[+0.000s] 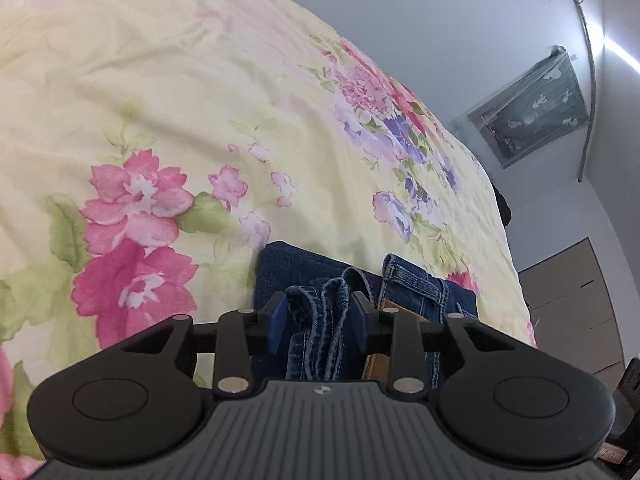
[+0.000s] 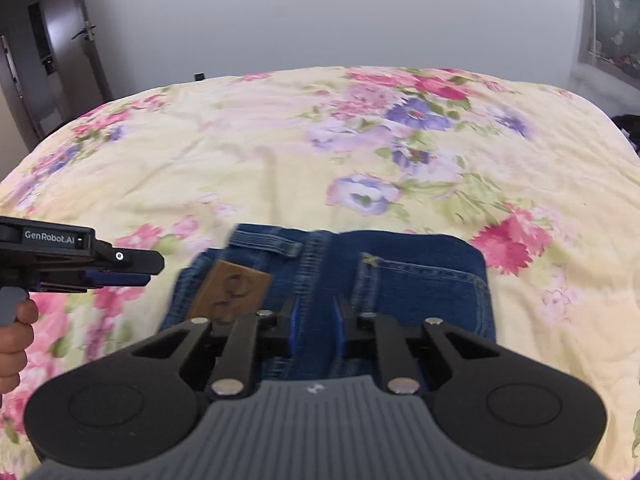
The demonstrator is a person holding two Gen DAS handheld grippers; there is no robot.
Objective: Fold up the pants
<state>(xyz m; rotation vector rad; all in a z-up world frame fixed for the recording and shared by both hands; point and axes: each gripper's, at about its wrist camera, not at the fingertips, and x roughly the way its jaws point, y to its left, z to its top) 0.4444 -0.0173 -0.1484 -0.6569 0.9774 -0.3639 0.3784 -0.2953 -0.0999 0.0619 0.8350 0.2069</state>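
Blue jeans (image 2: 404, 276) lie folded on the flowered bed cover, waistband and brown leather patch (image 2: 232, 290) facing me, back pocket at the right. In the left wrist view my left gripper (image 1: 320, 308) is shut on bunched denim edges of the jeans (image 1: 324, 320), held between its blue pads. It also shows from the side in the right wrist view (image 2: 132, 270), at the left of the jeans. My right gripper (image 2: 316, 316) is over the waistband area with jaws partly apart; denim shows between the pads, and grip is unclear.
The yellow flowered bed cover (image 2: 280, 152) fills both views. A grey wall stands behind the bed, a door (image 2: 52, 48) at the far left, a window (image 1: 532, 112) and wooden drawers (image 1: 576, 304) at the right.
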